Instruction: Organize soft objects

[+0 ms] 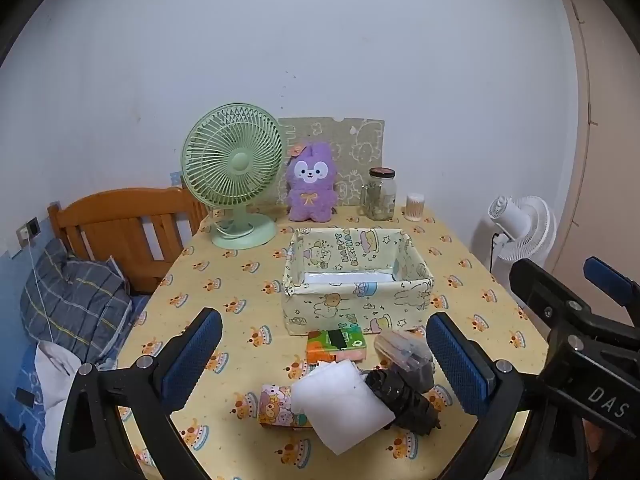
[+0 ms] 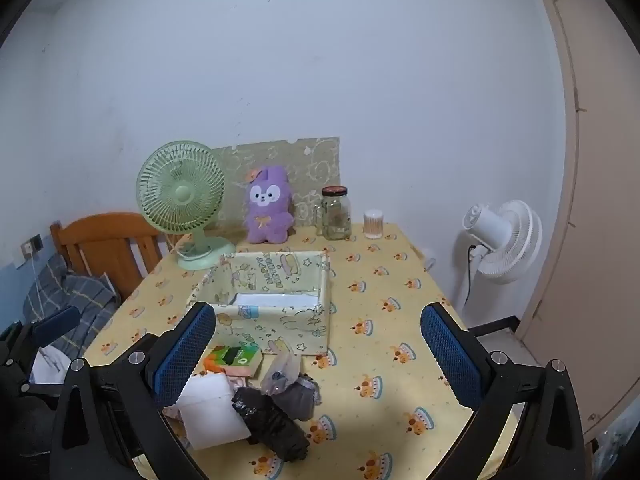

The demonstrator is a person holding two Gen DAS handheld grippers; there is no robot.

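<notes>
A pile of soft things lies near the table's front edge: a white foam sheet (image 1: 344, 406) (image 2: 212, 410), a black crumpled roll (image 1: 400, 402) (image 2: 272, 424), a grey bundle in clear plastic (image 1: 408, 354) (image 2: 294, 384), a green-and-orange tissue pack (image 1: 337, 345) (image 2: 234, 360) and a pink cartoon pack (image 1: 276, 406). Behind them stands an open fabric box (image 1: 356, 280) (image 2: 272, 304). My left gripper (image 1: 324, 364) is open above the pile, holding nothing. My right gripper (image 2: 318, 354) is open too, just right of the pile and empty.
At the table's far edge stand a green desk fan (image 1: 234, 168) (image 2: 182, 200), a purple plush bunny (image 1: 311, 184) (image 2: 267, 206), a glass jar (image 1: 380, 196) (image 2: 336, 214) and a cotton-swab tub (image 1: 415, 207) (image 2: 373, 224). A wooden bed frame (image 1: 124, 228) is left, a white floor fan (image 2: 500, 240) right.
</notes>
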